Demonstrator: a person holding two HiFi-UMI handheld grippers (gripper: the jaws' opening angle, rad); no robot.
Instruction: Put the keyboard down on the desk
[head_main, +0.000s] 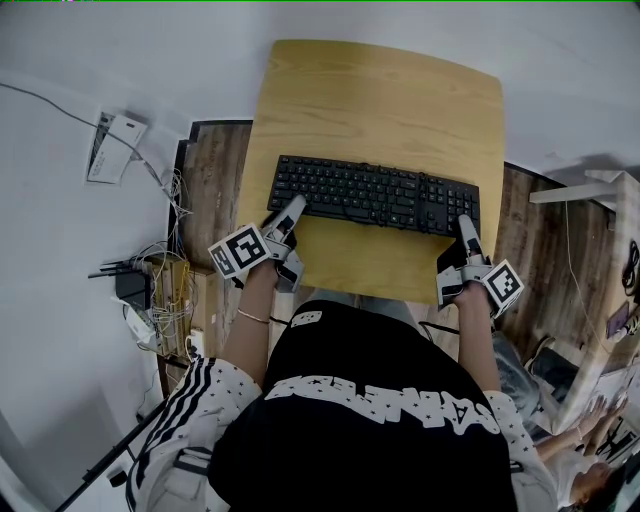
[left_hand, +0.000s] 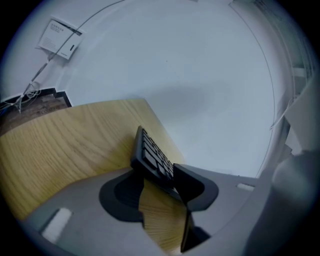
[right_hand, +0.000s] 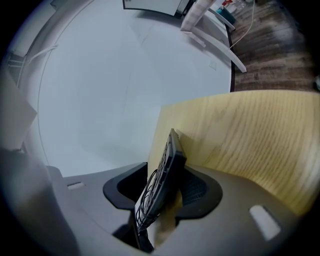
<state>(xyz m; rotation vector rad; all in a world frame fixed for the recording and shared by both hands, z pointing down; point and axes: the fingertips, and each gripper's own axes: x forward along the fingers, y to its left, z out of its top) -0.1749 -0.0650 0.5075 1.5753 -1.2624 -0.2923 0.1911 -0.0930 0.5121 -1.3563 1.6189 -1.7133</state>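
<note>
A black keyboard lies flat across the middle of the light wooden desk. My left gripper is at its near left corner and my right gripper at its right end. In the left gripper view the keyboard's end sits between the jaws of the left gripper. Bare wood shows between it and the left pad. In the right gripper view the keyboard's edge, with a coiled cable under it, stands in the right gripper, with a gap at the left pad. Both grippers are open.
A white box is at the far left, and a tangle of cables and devices lies left of the desk. White shelving stands to the right. Another person is at the lower right. The desk's near edge is against the holder's body.
</note>
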